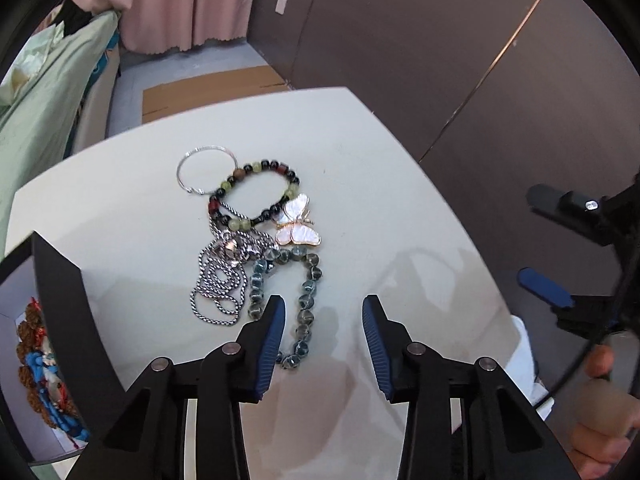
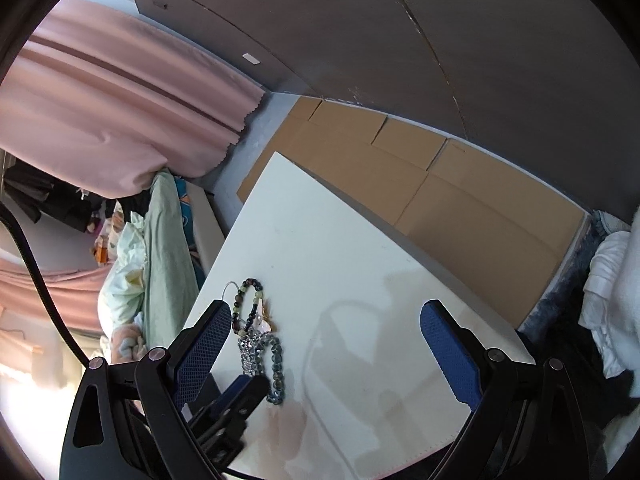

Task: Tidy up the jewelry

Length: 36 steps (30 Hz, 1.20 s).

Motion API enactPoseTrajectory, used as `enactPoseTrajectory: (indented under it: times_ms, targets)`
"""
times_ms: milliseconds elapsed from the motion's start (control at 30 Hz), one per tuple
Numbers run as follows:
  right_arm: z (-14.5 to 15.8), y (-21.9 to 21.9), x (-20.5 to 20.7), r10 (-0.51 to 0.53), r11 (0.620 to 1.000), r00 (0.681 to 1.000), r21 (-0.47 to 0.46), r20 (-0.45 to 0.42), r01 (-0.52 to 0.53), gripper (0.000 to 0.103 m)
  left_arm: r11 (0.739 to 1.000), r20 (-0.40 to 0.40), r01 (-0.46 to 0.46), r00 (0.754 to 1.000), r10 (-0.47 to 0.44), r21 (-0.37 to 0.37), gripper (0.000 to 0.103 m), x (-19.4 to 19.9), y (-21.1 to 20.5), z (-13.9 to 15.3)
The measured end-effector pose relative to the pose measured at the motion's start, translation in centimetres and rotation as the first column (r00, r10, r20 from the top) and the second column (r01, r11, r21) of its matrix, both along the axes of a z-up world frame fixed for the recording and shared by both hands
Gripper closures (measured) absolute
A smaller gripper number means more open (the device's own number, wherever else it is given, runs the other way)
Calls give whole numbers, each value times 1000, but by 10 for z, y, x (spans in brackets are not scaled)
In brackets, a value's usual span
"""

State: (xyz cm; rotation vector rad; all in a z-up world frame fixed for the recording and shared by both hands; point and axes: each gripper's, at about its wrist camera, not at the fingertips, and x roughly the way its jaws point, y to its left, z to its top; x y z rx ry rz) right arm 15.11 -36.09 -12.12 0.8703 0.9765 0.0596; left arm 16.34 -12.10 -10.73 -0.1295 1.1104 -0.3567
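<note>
A heap of jewelry lies on the white table (image 1: 360, 168): a silver hoop (image 1: 180, 168), a multicolour bead bracelet (image 1: 294, 184), a pearly butterfly pendant (image 1: 298, 222), a tangled silver chain (image 1: 218, 280) and a grey-blue bead strand (image 1: 306, 304). My left gripper (image 1: 324, 308) is open and empty, just above the near end of the grey-blue strand. My right gripper (image 2: 324, 312) is open and empty, over the table to the right of the heap (image 2: 256, 332); it also shows at the right edge of the left wrist view (image 1: 560, 248).
A black-edged box (image 1: 60, 300) with colourful beaded pieces (image 1: 44, 372) sits at the table's left. Flat cardboard (image 2: 440, 184) lies on the floor beyond the table, near a dark wall. A bed with green bedding (image 2: 160, 248) and pink curtains stand to the left.
</note>
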Motion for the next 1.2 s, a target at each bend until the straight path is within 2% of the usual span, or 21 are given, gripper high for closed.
enactPoseTrajectory:
  times_ms: [200,300,333,367,467,600,733,800,1000,1200]
  targets:
    - [1,-1,2,43,999,999,6,-18,-43,6,998,-3,-3,1000,4,63,68,0,-8,-16]
    - [1,4,3,75,997,997,-3,-18,-75,6,993,25,0,1000,-3,121,85,-1,-13,-17]
    - [2,6,4,85,996,996,-13,-18,-85,6,990,35,-4,999,-1,140,94,-1,-13,-18]
    - [3,9,5,92,995,996,-21,-18,-93,6,991,36,-4,999,-1,137,94,-1,-12,-18]
    - [5,19,9,128,990,992,-52,-14,-128,9,995,36,-15,999,12,96,94,-1,-5,-13]
    - [2,35,15,197,979,980,-54,-13,-197,20,998,84,-37,996,32,52,94,-2,6,7]
    - [1,48,18,231,971,973,-57,-8,-231,28,998,101,-66,993,66,2,94,-2,23,23]
    - [0,53,20,240,969,971,-54,-5,-240,36,997,106,-79,991,81,-22,94,-3,31,30]
    - [-5,67,27,264,963,964,-47,-14,-264,43,988,137,-122,981,135,-97,94,-4,59,53]
    - [-10,85,41,283,957,959,-60,-19,-284,44,972,155,-177,967,201,-155,94,-9,93,68]
